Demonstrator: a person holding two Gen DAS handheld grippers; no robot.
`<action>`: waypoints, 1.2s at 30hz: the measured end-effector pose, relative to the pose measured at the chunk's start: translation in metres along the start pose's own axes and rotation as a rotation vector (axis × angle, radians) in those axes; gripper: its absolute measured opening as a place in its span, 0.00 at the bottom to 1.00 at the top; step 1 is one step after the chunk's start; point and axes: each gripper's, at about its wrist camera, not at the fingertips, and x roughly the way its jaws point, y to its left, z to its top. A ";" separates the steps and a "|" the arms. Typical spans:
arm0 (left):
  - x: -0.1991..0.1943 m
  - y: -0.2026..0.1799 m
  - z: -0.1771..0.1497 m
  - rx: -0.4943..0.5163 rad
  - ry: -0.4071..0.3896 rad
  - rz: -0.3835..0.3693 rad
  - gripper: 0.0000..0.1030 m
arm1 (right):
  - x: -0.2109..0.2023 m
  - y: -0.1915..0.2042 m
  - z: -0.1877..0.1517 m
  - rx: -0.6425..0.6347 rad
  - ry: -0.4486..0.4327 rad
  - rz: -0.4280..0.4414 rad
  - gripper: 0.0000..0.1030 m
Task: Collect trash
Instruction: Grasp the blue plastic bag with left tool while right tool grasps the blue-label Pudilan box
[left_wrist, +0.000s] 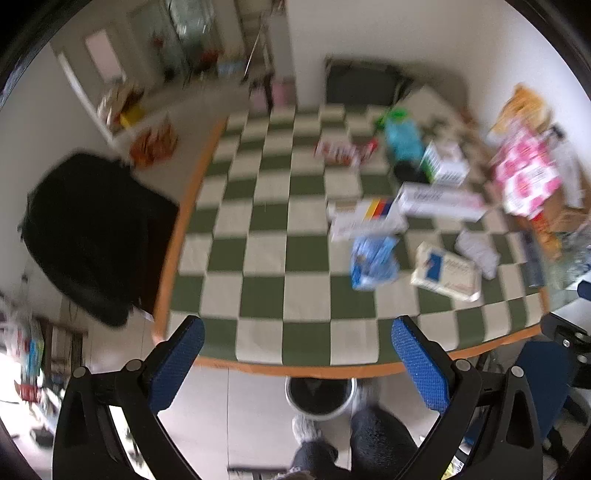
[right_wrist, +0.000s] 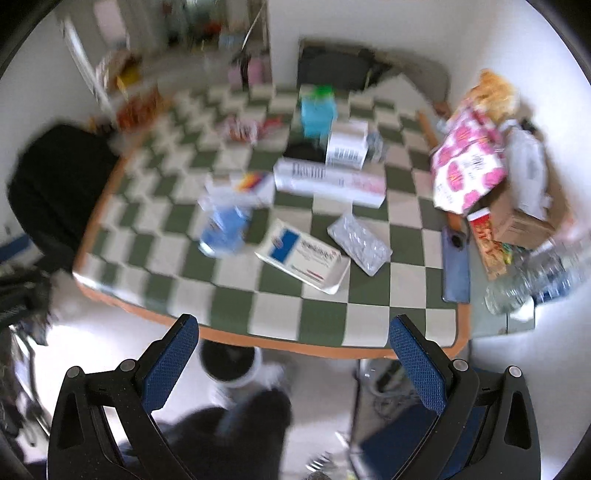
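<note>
Litter lies on a green and white checkered table (left_wrist: 266, 236) (right_wrist: 332, 317): a blue crumpled wrapper (left_wrist: 373, 262) (right_wrist: 223, 230), a white and blue box (left_wrist: 445, 271) (right_wrist: 304, 254), a silver blister pack (right_wrist: 360, 240), a long white box (left_wrist: 439, 201) (right_wrist: 330, 181) and a flat box with coloured stripes (left_wrist: 365, 218). A round bin (left_wrist: 320, 397) (right_wrist: 231, 363) stands on the floor under the near table edge. My left gripper (left_wrist: 297, 362) and right gripper (right_wrist: 293, 363) hang open and empty above that edge, short of the litter.
A black chair back (left_wrist: 96, 236) (right_wrist: 55, 192) stands at the table's left. A pink patterned bag (left_wrist: 524, 177) (right_wrist: 467, 164), a phone (right_wrist: 456, 264) and plastic bottles (right_wrist: 535, 277) crowd the right side. A person's legs (left_wrist: 373, 439) stand by the bin.
</note>
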 end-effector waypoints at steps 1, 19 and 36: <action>0.016 -0.001 0.000 -0.014 0.029 0.004 1.00 | 0.026 -0.001 0.007 -0.027 0.038 -0.005 1.00; 0.186 -0.023 -0.007 -0.228 0.396 0.139 1.00 | 0.290 0.038 0.059 -0.587 0.383 0.001 0.95; 0.223 -0.085 0.055 -0.103 0.462 -0.109 0.99 | 0.330 -0.089 0.061 0.292 0.416 0.156 0.90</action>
